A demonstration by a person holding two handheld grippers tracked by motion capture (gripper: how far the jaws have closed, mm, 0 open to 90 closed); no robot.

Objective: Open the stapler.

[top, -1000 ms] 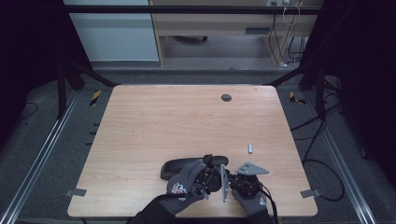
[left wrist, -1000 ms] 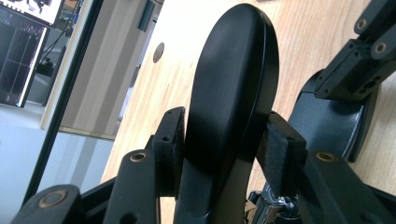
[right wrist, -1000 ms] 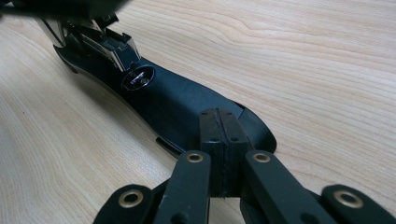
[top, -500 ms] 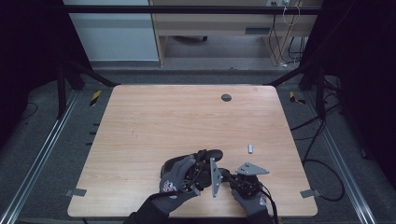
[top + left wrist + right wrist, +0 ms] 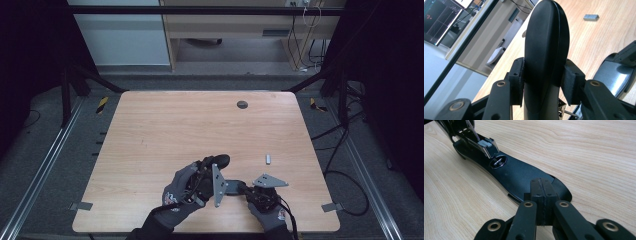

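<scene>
A black stapler lies open near the table's front edge. Its base point(image 5: 231, 186) is flat on the wood, showing the round metal anvil point(image 5: 499, 161) and the silver magazine point(image 5: 484, 145). The left gripper point(image 5: 545, 80) is shut on the stapler's rounded top cover point(image 5: 546, 45), with its pads point(image 5: 517, 80) pressing both sides. Its jaws have just been closing on the cover, which stands lifted point(image 5: 220, 161) above the base. The right gripper point(image 5: 541, 192) is shut, its tips resting on the base's front end point(image 5: 559, 187).
A small grey block of staples point(image 5: 268, 159) lies on the wood right of the hands. A dark round grommet point(image 5: 242, 104) sits near the table's far edge. Metal rails run along both sides, and cables point(image 5: 345, 135) trail on the floor at the right.
The left hand has risen and turned, swinging the stapler's top cover up from lying low at the left. The right gripper has stayed on the base.
</scene>
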